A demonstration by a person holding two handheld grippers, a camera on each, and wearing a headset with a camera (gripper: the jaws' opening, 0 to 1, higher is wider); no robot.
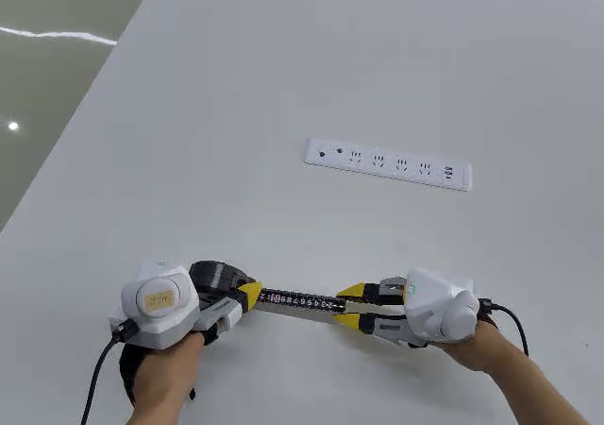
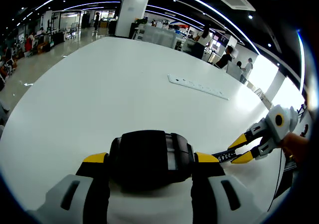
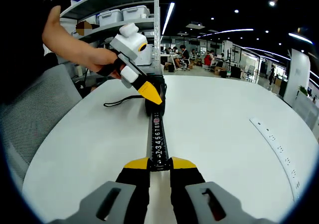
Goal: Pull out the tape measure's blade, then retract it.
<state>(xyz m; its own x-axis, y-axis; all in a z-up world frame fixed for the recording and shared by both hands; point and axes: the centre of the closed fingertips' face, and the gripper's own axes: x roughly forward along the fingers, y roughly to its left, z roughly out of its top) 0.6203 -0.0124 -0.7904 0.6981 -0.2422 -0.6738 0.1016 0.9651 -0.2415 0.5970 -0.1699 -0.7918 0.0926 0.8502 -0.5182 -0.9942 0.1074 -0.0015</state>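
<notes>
A black tape measure case [image 1: 219, 279] sits between the yellow-tipped jaws of my left gripper [image 1: 241, 297], which is shut on it; the left gripper view shows the case [image 2: 151, 159] clamped close up. The blade [image 1: 297, 302] runs out to the right, black with white numerals, a short length drawn. My right gripper [image 1: 351, 307] is shut on the blade's end. Along the right gripper's jaws, the blade [image 3: 157, 139] stretches away from the right gripper [image 3: 159, 163] to the case [image 3: 158, 97] held by the left gripper [image 3: 149, 92].
A white power strip [image 1: 388, 163] lies flat on the white table [image 1: 283, 94], beyond the grippers. A black cable [image 3: 122, 103] trails near the case. Shelving and a chair stand to the left in the right gripper view; people stand far off.
</notes>
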